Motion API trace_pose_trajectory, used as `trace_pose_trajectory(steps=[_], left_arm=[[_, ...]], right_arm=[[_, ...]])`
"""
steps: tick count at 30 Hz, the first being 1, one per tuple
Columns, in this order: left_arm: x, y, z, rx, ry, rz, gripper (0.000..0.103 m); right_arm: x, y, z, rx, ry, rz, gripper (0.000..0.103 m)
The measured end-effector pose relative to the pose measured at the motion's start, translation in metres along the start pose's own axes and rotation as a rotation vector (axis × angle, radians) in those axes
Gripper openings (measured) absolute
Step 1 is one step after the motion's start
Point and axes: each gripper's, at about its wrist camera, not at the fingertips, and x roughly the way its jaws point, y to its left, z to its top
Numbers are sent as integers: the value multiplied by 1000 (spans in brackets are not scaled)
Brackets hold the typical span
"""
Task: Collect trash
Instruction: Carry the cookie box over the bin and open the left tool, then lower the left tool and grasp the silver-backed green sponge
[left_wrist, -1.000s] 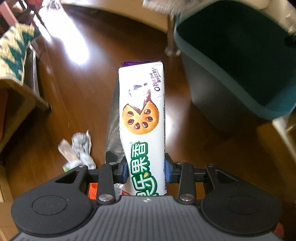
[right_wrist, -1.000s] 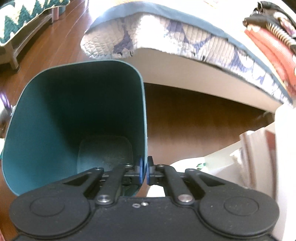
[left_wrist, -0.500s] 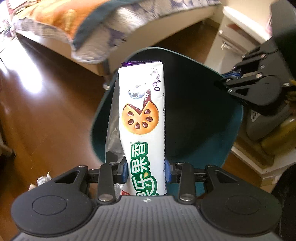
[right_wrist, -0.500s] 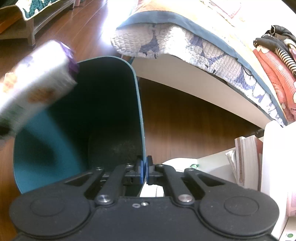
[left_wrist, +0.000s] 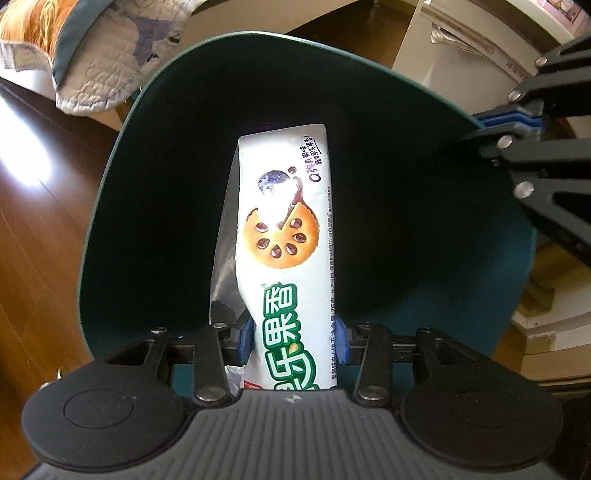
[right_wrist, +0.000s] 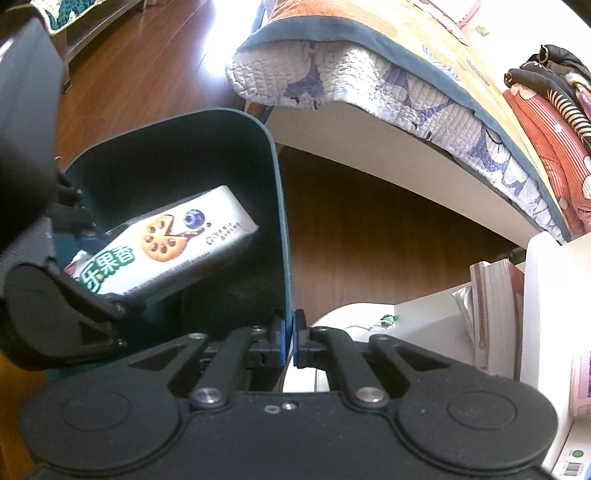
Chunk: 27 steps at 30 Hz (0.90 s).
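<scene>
Fingers of left gripper (left_wrist: 292, 341) clamped on biscuit packet (left_wrist: 286, 236), frame centre, poised over bin (left_wrist: 155, 155) for dropping; right gripper (right_wrist: 290, 341) pinching bin rim, steadying.

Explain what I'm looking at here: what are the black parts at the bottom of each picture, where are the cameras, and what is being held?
There is no robot arm. A person holds a two-fingered claw in each hand, and a fisheye camera on each looks forward along its fingers. The left wrist view shows the left claw clamped on a white cookie package, its far end pushed into the mouth of a dark teal trash bin. The right wrist view shows the right claw pinching the bin's rim to hold it. Around them are a wooden floor, a bed with a quilt, and books.
</scene>
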Motion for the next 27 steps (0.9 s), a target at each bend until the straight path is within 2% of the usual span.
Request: trace_pose_trajectory(steps=[2, 7, 17, 22, 27], left_arm=[[1, 1, -1, 5, -6, -1, 45], [-9, 8, -1, 4, -44, 9, 65], [-65, 30, -22, 18, -159, 27, 66], [-94, 76, -43, -59, -209, 59, 66], [-114, 125, -74, -152, -238, 146, 66]], right_arm=[[1, 1, 0, 6, 3, -3, 3], [0, 6, 3, -4, 27, 2, 4], [-2, 22, 11, -74, 89, 24, 6], [8, 23, 13, -79, 134, 24, 7], [28, 26, 14, -82, 182, 14, 8]])
